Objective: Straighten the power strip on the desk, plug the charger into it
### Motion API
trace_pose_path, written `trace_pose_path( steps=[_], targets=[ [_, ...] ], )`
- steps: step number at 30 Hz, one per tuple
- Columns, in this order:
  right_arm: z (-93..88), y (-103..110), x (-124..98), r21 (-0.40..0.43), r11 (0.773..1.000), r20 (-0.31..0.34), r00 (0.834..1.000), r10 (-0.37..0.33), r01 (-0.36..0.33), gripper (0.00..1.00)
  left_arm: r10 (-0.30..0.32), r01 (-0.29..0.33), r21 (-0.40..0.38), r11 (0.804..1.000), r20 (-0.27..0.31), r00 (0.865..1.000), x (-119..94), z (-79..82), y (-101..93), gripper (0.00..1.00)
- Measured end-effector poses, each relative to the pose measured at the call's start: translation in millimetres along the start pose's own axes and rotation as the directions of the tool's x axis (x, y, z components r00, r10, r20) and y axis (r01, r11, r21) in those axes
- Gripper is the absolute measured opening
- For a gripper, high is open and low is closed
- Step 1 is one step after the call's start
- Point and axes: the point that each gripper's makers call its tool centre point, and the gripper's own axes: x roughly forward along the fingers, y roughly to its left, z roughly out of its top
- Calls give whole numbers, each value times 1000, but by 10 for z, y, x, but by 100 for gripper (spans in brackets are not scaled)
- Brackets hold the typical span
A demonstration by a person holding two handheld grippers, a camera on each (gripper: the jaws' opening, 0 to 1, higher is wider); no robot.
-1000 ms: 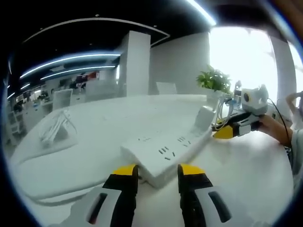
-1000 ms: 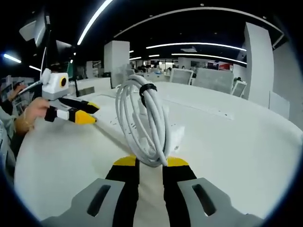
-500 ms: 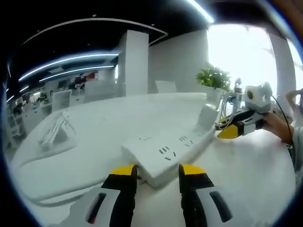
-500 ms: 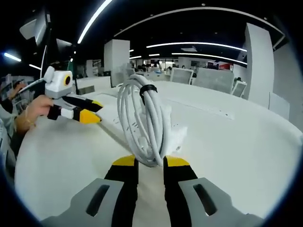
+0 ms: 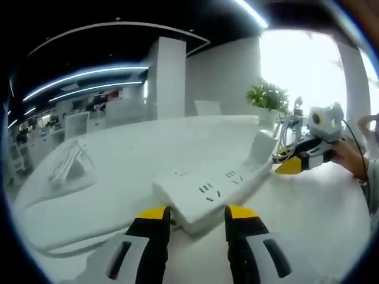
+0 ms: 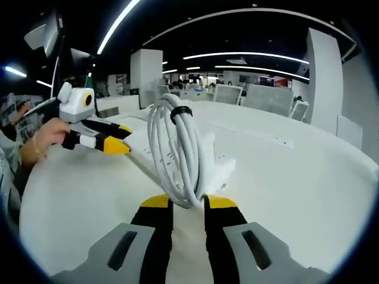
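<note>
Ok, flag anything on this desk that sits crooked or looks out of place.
The power strip lies askew, running diagonally across the desk in the left gripper view. The charger is not plugged in: the right gripper holds its coiled cable up. Nothing looks damaged or spilled.

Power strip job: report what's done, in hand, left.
Done: nothing is plugged in yet. In hand: the left claw brackets the end of the power strip on the desk; the right claw is shut on the coiled charger cable, held up. Left: plugging the charger in.
</note>
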Motion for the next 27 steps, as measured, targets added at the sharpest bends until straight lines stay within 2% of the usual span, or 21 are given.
trace_pose_path(
  steps=[11,15,19,27],
  targets=[
    [-13,26,3,-6,1000,-3,1000,-10,10,18,2,-2,0,1000,-4,1000,0,-13,-2,38],
    [-24,59,5,-45,999,-13,1000,-17,16,21,0,0,-15,1000,-2,1000,0,-8,-7,40],
    [-32,85,-1,-63,998,-20,1000,-7,5,24,-1,1,2,1000,-6,1000,1,-15,-22,40],
    [-41,62,-30,-4,1000,-15,1000,3,-3,22,-11,12,5,1000,-32,999,-13,-80,-45,40]
  ],
)
